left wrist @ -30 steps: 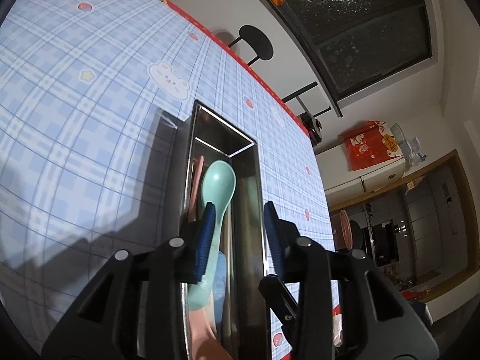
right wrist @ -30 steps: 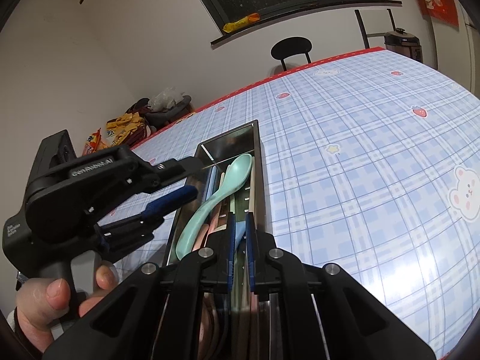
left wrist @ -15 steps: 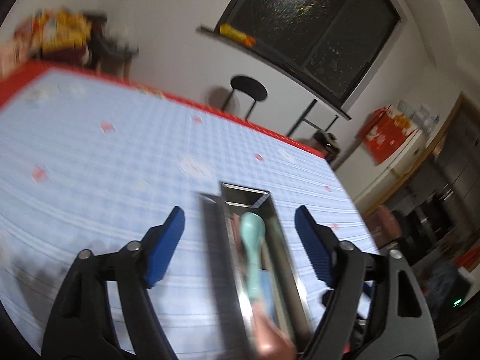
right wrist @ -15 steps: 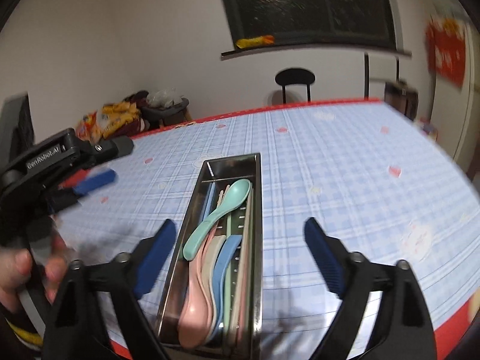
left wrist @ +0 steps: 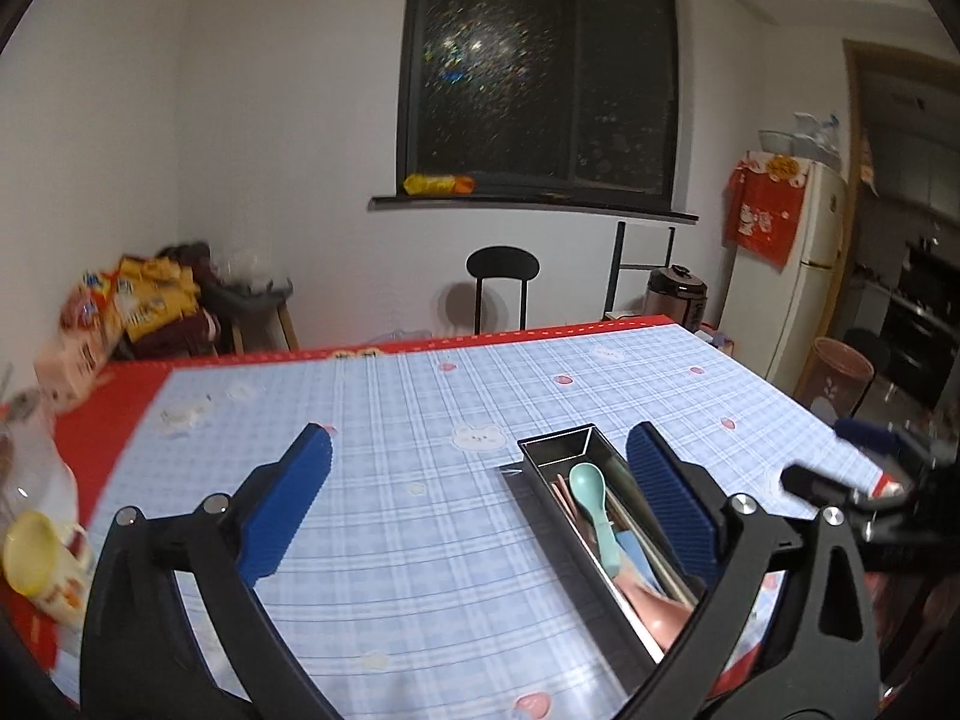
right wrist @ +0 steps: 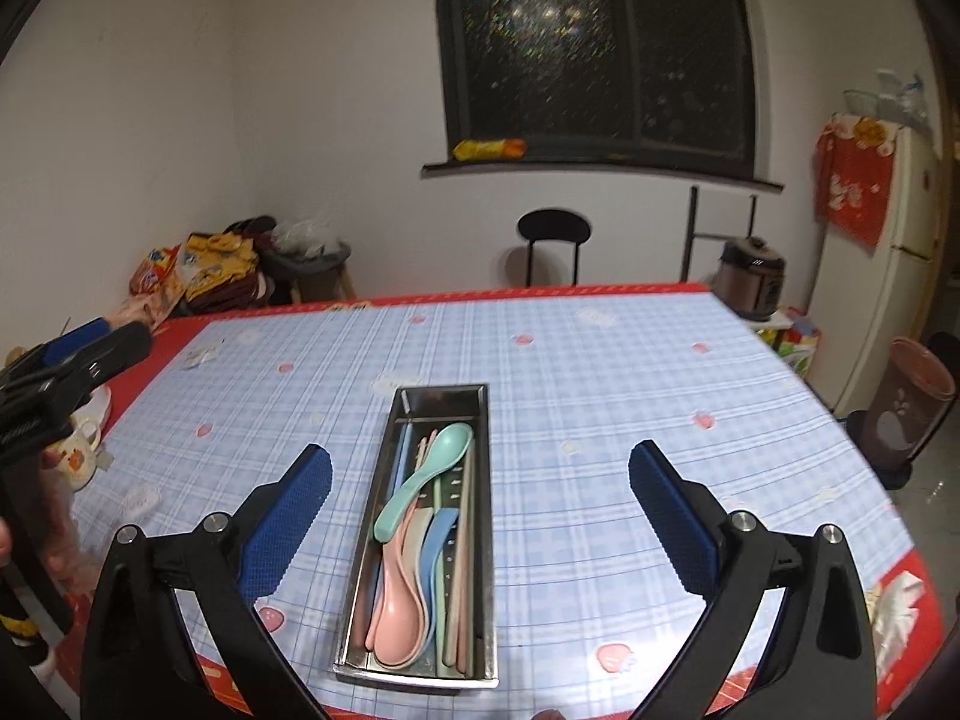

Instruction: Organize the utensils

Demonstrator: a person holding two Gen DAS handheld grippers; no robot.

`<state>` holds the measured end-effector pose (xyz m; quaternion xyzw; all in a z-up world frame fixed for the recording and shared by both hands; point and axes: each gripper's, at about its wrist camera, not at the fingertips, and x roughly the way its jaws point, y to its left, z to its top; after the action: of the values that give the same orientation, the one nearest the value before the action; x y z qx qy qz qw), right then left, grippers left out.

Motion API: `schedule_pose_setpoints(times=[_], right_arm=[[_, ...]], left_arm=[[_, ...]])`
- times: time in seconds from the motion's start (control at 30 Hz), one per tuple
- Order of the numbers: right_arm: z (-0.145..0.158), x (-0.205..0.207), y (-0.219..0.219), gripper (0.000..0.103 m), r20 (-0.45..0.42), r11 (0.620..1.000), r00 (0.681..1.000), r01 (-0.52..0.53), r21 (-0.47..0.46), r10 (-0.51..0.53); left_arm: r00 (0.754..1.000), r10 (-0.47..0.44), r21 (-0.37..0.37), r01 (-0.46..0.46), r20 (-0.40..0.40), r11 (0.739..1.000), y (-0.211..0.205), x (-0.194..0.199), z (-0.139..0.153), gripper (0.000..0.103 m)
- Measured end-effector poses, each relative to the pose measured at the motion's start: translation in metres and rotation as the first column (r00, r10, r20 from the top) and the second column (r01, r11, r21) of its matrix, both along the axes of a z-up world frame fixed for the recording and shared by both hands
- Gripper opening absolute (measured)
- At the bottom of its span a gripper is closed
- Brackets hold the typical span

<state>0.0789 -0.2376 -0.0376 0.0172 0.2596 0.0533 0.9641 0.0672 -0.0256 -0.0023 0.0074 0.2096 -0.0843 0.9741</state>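
Left gripper (left wrist: 477, 504): jaws spread wide, holding nothing, raised above the table.
Right gripper (right wrist: 480, 516): jaws spread wide, holding nothing, raised above the table with the tray between its fingers in view.
Tray (right wrist: 483, 483): long metal box lying flat on the table (right wrist: 600, 372), near its front edge.
Spoons: a mint-green spoon (right wrist: 429, 465) lies slantwise on top; a pink spoon (right wrist: 393, 606) and a blue spoon (right wrist: 438, 546) lie beneath, all inside the tray.
Mug (right wrist: 78, 450): at the table's left edge.
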Motion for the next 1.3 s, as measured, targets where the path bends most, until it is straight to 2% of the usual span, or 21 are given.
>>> schedule_pose_setpoints(times=[0.17, 0.33, 0.47, 0.9, 1.3], right_arm=[[0.017, -0.021, -0.003, 0.097, 0.049, 0.999, 0.998, 0.045, 0.0, -0.045], [0.027, -0.033, -0.004, 0.097, 0.068, 0.996, 0.994, 0.085, -0.017, -0.084], [0.031, -0.04, -0.002, 0.097, 0.079, 0.994, 0.992, 0.099, -0.041, -0.096], [0.035, -0.047, 0.002, 0.097, 0.088, 0.992, 0.991, 0.107, -0.072, -0.101], [0.033, -0.047, 0.002, 0.097, 0.086, 0.987, 0.99, 0.123, -0.099, -0.115]], left_arm=[[0.999, 0.034, 0.078, -0.037, 0.039, 0.996, 0.004, -0.024, 0.011, 0.097], [0.999, 0.036, 0.071, -0.038, 0.036, 0.997, 0.012, -0.038, 0.01, 0.097], [0.998, 0.048, 0.1, -0.051, 0.034, 0.994, 0.012, -0.043, 0.007, 0.097], [0.998, 0.057, 0.09, -0.059, 0.027, 0.994, 0.01, -0.041, 0.006, 0.097], [0.998, 0.059, 0.114, -0.061, 0.023, 0.992, 0.003, -0.04, 0.002, 0.097]])
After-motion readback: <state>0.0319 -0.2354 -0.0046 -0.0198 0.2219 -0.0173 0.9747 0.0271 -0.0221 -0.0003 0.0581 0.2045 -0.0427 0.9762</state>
